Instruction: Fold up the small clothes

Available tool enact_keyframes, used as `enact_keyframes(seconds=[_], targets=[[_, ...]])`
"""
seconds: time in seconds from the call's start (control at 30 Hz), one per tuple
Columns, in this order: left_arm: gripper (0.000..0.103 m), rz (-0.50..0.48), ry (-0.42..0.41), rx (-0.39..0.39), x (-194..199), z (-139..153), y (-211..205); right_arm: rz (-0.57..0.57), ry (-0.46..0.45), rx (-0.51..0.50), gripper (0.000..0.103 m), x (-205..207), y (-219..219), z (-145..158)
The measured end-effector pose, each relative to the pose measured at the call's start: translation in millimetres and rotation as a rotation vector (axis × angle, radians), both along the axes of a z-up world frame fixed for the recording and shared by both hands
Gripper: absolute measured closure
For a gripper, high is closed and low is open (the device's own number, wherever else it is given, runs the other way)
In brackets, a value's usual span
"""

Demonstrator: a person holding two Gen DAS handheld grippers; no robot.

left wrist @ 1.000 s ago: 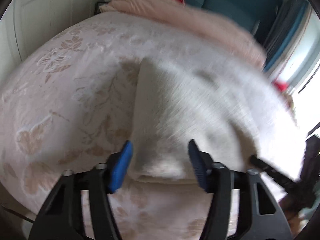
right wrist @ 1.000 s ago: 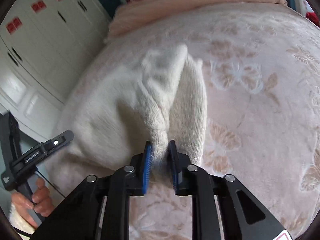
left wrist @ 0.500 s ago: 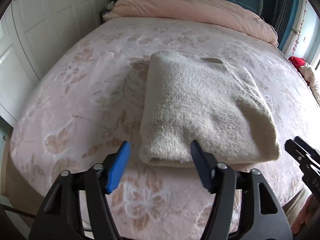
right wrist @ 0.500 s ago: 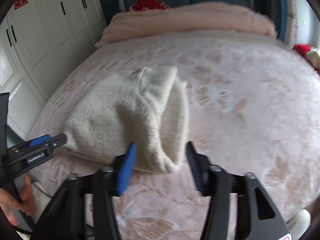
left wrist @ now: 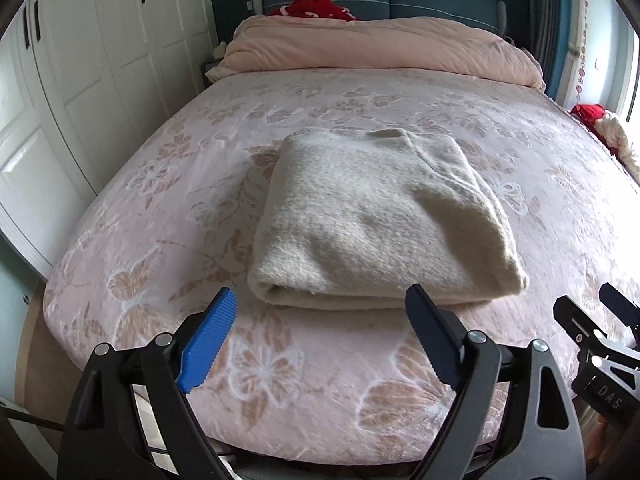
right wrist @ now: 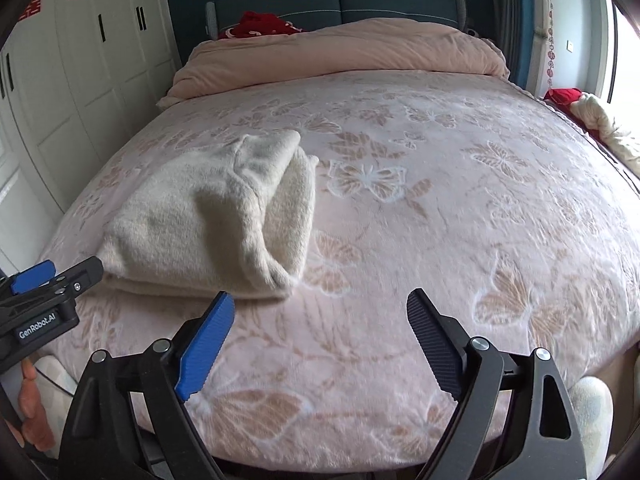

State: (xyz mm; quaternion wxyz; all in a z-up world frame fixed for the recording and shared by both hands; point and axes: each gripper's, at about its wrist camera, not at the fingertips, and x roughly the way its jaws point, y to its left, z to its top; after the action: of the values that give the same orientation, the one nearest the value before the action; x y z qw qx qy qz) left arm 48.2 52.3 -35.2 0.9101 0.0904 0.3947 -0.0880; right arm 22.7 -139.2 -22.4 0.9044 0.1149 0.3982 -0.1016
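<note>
A cream knitted sweater (left wrist: pixel 380 220) lies folded into a thick rectangle on the pink butterfly-patterned bed (left wrist: pixel 160 184). It also shows in the right wrist view (right wrist: pixel 208 220), left of centre. My left gripper (left wrist: pixel 320 320) is open and empty, just short of the sweater's near edge. My right gripper (right wrist: pixel 320 320) is open and empty, to the right of the sweater's near right corner. Each gripper shows at the edge of the other's view: the right one (left wrist: pixel 600 344) and the left one (right wrist: pixel 52 280).
A rolled pink duvet (left wrist: pixel 380 48) lies at the head of the bed with a red item (left wrist: pixel 316 4) behind it. White wardrobe doors (left wrist: pixel 80 60) run along the left. Red and cream clothes (right wrist: pixel 592 116) lie at the bed's right edge.
My right gripper let go of the sweater's fold and opened. Both grippers pulled back toward the foot of the bed. The sweater now lies flat and still.
</note>
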Motion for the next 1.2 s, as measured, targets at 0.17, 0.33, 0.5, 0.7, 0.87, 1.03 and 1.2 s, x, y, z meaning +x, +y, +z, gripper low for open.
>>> enact_keyframes(seconds=[0.17, 0.33, 0.5, 0.7, 0.87, 1.03, 1.2], targets=[[0.015, 0.007, -0.047, -0.01, -14.3, -10.6, -6.5, -0.026, 0.006, -0.004, 0.017, -14.4, 3.2, -13.7], [0.015, 0.01, -0.055, 0.014, -23.5, -37.0, -8.8, -0.039, 0.012, -0.039, 0.017, -30.1, 7.7, -32.2], [0.015, 0.017, -0.058, 0.043, -32.2, -61.1, -8.0, -0.04, 0.012, -0.061, 0.017, -35.8, 15.7, -41.1], [0.015, 0.016, -0.067, 0.049, -35.9, -67.6, -7.5, -0.04, 0.034, -0.062, 0.017, -34.7, 20.2, -49.2], [0.015, 0.029, -0.073, 0.038, -35.9, -65.2, -3.3, -0.033, 0.026, -0.071, 0.017, -34.1, 26.9, -47.3], [0.015, 0.035, -0.077, 0.03, -38.0, -64.4, 0.1, -0.018, 0.027, -0.079, 0.017, -32.3, 33.4, -46.7], [0.016, 0.041, -0.084, 0.039, -38.8, -64.6, 0.0, -0.015, 0.03, -0.081, 0.017, -31.4, 39.3, -47.2]])
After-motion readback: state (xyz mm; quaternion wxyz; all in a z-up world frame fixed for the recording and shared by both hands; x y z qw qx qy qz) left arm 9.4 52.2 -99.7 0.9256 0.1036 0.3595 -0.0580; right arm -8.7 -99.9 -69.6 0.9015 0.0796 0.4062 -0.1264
